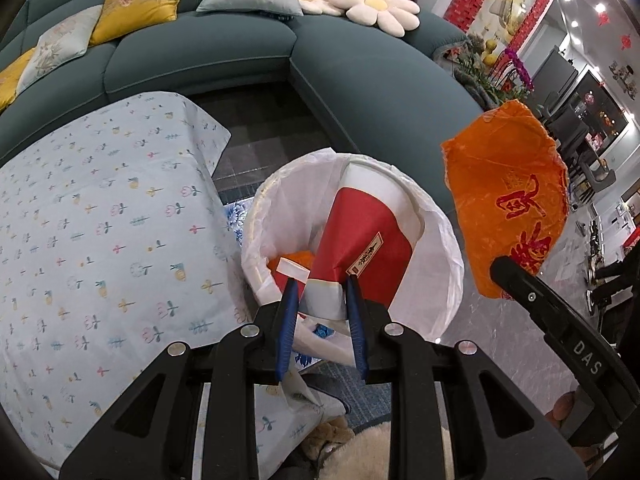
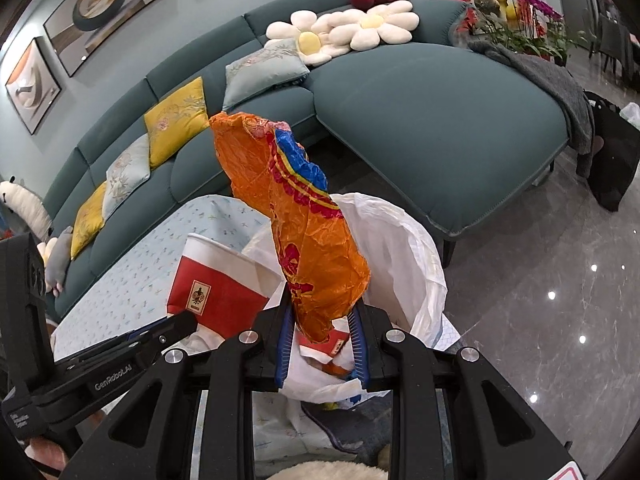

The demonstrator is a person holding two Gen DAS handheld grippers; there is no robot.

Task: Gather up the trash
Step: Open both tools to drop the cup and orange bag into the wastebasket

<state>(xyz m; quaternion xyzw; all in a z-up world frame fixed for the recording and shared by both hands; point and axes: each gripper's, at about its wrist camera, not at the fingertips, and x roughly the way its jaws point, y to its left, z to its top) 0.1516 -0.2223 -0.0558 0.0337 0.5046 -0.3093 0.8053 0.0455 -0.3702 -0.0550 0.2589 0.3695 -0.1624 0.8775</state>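
My left gripper (image 1: 320, 284) is shut on the base of a red and white paper cup (image 1: 360, 236), held over the mouth of a trash bin lined with a white bag (image 1: 436, 248). Orange scraps lie inside the bin. My right gripper (image 2: 320, 316) is shut on a crumpled orange plastic wrapper (image 2: 308, 220) with red characters, held upright above the same bin (image 2: 404, 248). The wrapper also shows in the left wrist view (image 1: 508, 200), right of the bin. The cup shows in the right wrist view (image 2: 216, 284), with the left gripper's finger below it.
A table with a pale floral cloth (image 1: 100, 240) stands left of the bin. A dark teal corner sofa (image 1: 360, 92) with cushions runs behind. Grey marble floor (image 2: 540, 300) lies to the right. A blue patterned rug (image 1: 236, 224) lies under the bin.
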